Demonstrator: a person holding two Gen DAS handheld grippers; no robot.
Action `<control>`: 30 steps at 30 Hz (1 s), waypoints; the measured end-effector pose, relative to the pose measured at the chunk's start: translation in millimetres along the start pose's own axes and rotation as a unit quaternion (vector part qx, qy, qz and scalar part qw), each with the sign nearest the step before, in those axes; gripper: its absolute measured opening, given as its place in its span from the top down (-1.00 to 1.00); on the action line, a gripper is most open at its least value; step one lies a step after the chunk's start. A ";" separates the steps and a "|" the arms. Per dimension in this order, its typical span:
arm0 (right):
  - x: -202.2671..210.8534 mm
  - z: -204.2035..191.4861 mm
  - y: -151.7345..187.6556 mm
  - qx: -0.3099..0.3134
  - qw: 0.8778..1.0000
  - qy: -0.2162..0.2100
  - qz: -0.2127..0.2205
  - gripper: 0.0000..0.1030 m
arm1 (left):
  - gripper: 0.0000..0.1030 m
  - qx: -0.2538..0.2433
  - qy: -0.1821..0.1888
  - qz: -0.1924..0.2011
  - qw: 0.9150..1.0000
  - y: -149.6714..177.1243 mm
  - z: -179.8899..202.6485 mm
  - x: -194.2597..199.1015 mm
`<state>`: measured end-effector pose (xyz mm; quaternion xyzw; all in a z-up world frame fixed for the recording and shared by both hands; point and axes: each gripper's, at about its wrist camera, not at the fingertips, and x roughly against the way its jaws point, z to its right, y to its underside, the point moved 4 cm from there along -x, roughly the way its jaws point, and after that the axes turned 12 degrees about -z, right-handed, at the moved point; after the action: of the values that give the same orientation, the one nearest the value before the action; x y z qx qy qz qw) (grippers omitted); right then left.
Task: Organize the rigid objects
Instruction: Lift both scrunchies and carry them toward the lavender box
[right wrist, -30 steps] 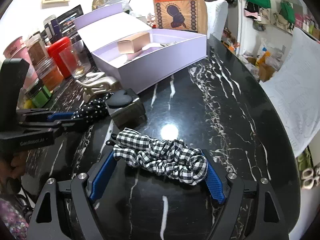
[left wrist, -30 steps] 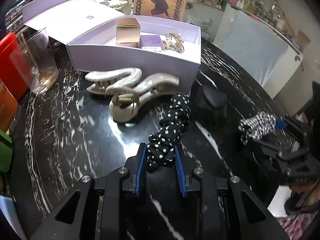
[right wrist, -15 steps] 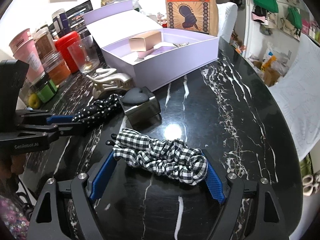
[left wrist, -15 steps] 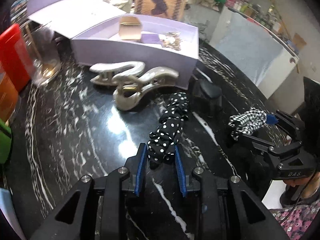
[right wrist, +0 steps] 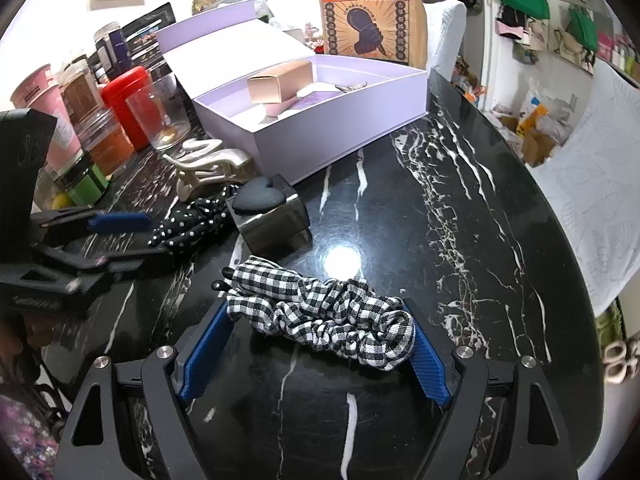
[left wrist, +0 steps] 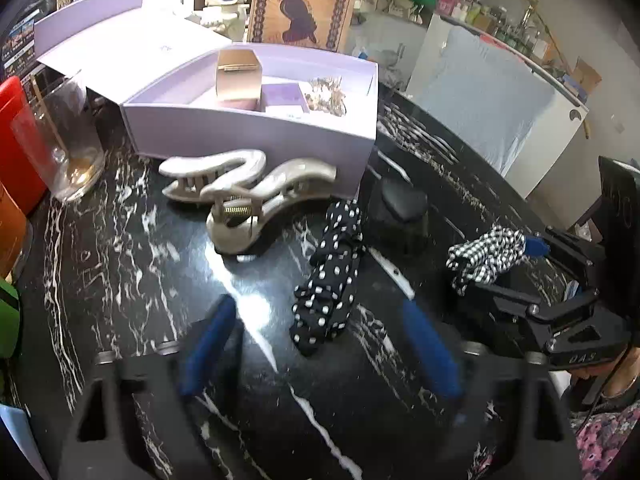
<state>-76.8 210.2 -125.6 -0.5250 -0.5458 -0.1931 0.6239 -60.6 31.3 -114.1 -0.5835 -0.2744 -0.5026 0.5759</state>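
Note:
My left gripper [left wrist: 316, 344] is open, its blue fingers blurred and spread on either side of a black polka-dot scrunchie [left wrist: 330, 280] that lies on the black marble table [left wrist: 120, 272]. My right gripper [right wrist: 312, 352] holds a black-and-white checked scrunchie [right wrist: 324, 312] stretched between its blue fingers. Two beige claw clips [left wrist: 240, 188] lie in front of an open lilac box [left wrist: 248, 136], which holds a small rose-gold carton [left wrist: 238, 74]. A dark box with a heart-shaped lid [right wrist: 268, 212] stands beside the dotted scrunchie.
A glass tumbler [left wrist: 60, 140] and a red canister [right wrist: 128, 104] stand at the left with several jars [right wrist: 80, 128]. A printed paper bag [right wrist: 364, 12] stands behind the lilac box. The box lid [left wrist: 120, 40] lies open at the back left.
My left gripper has opened and let go of the polka-dot scrunchie, which now lies on the table. My right gripper still holds the checked scrunchie, nearly unmoved.

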 end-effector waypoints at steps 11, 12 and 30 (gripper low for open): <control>3.6 2.4 -0.5 -0.006 1.000 0.003 0.004 -0.61 | -0.73 0.017 0.010 -0.005 1.000 -21.3 0.2 -15.8; 3.7 2.8 -0.6 -0.007 1.000 0.003 0.004 -0.61 | -0.71 0.018 0.009 -0.002 1.000 -22.8 0.1 -15.7; 8.1 5.7 -2.2 -0.018 1.000 0.004 0.011 -0.61 | 0.65 0.008 -0.011 -0.002 1.000 -8.0 3.9 -5.9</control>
<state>-78.7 217.0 -118.3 -0.5414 -0.5342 -0.1984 0.6182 -68.8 38.0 -115.5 -0.5834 -0.2861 -0.4953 0.5766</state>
